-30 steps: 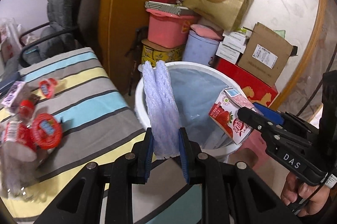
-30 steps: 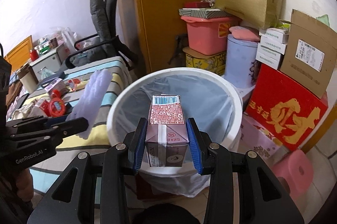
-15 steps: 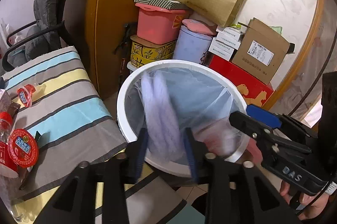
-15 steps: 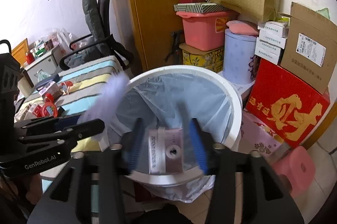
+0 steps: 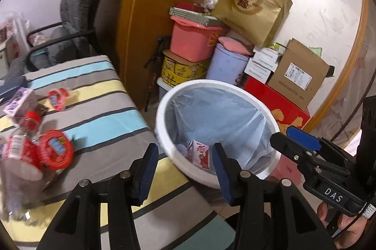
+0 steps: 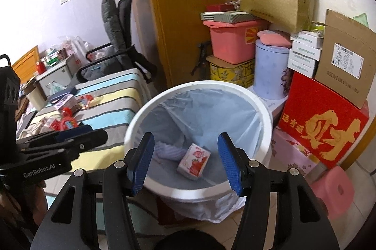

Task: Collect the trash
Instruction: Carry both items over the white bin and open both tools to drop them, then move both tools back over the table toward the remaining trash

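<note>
Cluttered bedroom corner: lined white bin (image 6: 263, 109) on the floor just right of a striped bed (image 5: 98, 113), boxes and tubs stacked far behind it.

Already in the bin: strawberry milk carton (image 6: 193, 161) lying tilted on the liner, pale lilac ridged wrapper (image 6: 170, 151) just left of it, touching or nearly so.

Remaining trash sits on the bed's left side: red-lidded snack cups (image 5: 55, 152), a clear bottle with a red label (image 5: 17, 153), a small purple carton (image 5: 16, 100). That part of the left view is blurred, so count is uncertain.

Handling, my read: all light. Cups are thin plastic and slick, and will deform; pinch across the rim or lid edge. Bottle is crushable and can roll; grab at the labelled waist. Carton is semi-stiff; clamp the flat faces.

Left gripper (image 5: 184, 166): jaws opening, nothing between the pads, hovering over the bin's near-left rim and bed edge.

Right gripper (image 6: 188, 163): jaws opening, wide apart, empty, above the bin's near rim. The carton seen between its pads is down in the bin, not held.
</note>
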Demonstrator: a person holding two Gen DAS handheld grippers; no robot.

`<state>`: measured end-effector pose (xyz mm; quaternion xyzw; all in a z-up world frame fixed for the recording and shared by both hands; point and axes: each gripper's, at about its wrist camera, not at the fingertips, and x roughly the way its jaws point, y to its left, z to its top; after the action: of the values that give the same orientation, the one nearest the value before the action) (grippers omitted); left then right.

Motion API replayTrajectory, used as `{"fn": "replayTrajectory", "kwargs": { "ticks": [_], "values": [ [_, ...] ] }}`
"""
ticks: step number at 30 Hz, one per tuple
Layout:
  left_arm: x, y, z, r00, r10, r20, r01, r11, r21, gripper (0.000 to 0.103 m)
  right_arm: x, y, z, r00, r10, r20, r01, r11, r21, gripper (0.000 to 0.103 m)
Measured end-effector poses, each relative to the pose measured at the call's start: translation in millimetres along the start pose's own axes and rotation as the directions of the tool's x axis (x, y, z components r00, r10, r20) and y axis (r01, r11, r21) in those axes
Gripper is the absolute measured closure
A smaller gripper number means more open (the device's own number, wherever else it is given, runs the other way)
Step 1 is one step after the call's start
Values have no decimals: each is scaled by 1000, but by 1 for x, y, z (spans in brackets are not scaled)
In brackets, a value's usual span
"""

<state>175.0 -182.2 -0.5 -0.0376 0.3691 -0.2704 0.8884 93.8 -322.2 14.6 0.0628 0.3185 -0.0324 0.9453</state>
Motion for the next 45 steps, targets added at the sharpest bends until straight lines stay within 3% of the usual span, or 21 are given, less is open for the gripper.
{"fn": "replayTrajectory", "kwargs": {
  "ticks": [11,19,31,45],
  "values": [
    [-65,20,-29,986,147,74,-145,989,-42,56,-13,28,-10,996,92,-16,-93,995,-41,45],
    [-100,34,-52,964,249,90,-243,967,-74,56,-16,56,-20,983,178,-36,-180,980,-88,45],
    [-132,63,-81,936,341,82,-326,932,-156,56,-13,90,-29,956,275,-104,-287,949,-128,45],
    [-159,110,-102,911,406,65,-382,894,-234,56,-8,126,-36,933,319,-165,-344,925,-162,45]
  ]
}}
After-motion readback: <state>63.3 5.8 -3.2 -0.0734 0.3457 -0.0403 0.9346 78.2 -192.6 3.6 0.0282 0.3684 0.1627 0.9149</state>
